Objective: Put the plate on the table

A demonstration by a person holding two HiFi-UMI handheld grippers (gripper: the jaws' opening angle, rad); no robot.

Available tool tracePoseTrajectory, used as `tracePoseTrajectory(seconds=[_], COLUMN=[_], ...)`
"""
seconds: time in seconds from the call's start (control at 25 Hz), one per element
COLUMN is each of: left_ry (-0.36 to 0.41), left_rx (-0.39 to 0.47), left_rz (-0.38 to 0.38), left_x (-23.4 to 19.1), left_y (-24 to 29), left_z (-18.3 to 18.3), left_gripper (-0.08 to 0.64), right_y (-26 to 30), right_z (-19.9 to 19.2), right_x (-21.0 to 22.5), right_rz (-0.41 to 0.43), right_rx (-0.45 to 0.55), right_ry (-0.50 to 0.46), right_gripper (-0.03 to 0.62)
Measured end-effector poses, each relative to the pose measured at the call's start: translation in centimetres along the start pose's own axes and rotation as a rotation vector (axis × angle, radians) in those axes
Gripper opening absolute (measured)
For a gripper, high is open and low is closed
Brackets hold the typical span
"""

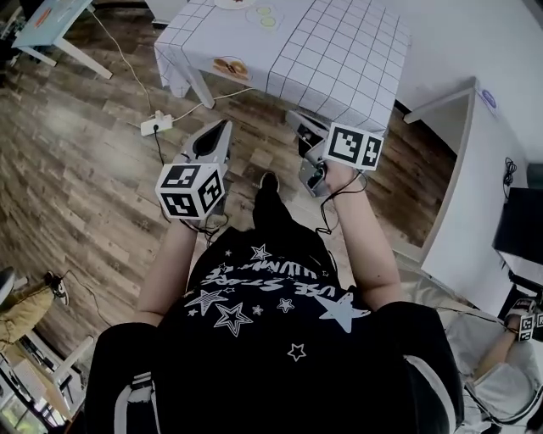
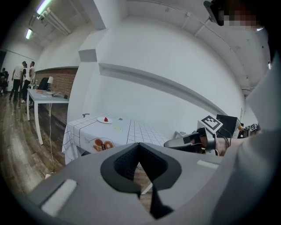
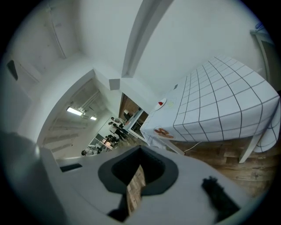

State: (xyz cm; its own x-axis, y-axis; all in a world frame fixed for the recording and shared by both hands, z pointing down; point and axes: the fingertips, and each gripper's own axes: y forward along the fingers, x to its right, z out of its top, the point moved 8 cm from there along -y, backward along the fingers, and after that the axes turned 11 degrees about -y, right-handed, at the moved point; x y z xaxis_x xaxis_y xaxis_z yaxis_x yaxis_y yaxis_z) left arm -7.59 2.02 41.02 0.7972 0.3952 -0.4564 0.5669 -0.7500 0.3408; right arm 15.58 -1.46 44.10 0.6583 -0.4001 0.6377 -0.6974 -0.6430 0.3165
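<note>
While I hold both claws short of the table [image 1: 339, 51], the left gripper [image 2: 139, 145] and the right gripper [image 3: 140, 150] each show jaws together at the tips. Nothing is held in either, and only a sliver of floor [image 1: 76, 153] shows below the tips. The plate [image 2: 104, 119] is small, round and white, and carries one red piece [image 3: 160, 103]. It lies flat on the far part of the table, well apart from both grippers. The table wears a white cloth [image 2: 131, 132] ruled in a dark grid, which hangs over the edges. A print [image 1: 231, 66] of orange-brown rounds sits on the near overhang. Faint green rounds [image 1: 265, 15] lie on the top, near the plate. The floor is brown wood plank, and a white power strip [image 1: 156, 125] with its cable lies on it near a table leg. The walls are white. To the left, in the left gripper view, a second table [image 2: 44, 94] stands before a brick wall [image 2: 55, 81], with people [image 2: 19, 79] standing beyond its far end. Strip lights [image 2: 44, 6] run along the ceiling.
</note>
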Motion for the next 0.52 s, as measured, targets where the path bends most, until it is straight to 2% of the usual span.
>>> tracePoseTrajectory(seconds=[0.12,0.32,0.52], left_ry=[-0.014,-0.012,-0.015], left_rx=[0.001,0.019,0.031], left_rz=[0.01,-0.009,-0.01], left_x=[0.6,-0.1,-0.6], left_y=[-1.9,-8.3,-11.9], left_z=[-0.8,-5.0,-7.4], left_gripper=[0.009,0.009,0.009], right_y=[-1.6,-3.9,-5.0], right_z=[-1.1,-7.5,-10.9], right_x=[-1.6,-5.8,-8.1], right_rz=[-0.007,-0.03,-0.03], right_rx=[-0.018,-0.013,-0.014], right_ry=[-0.032,-0.076,-0.109], right_gripper=[0.012,0.012,0.012])
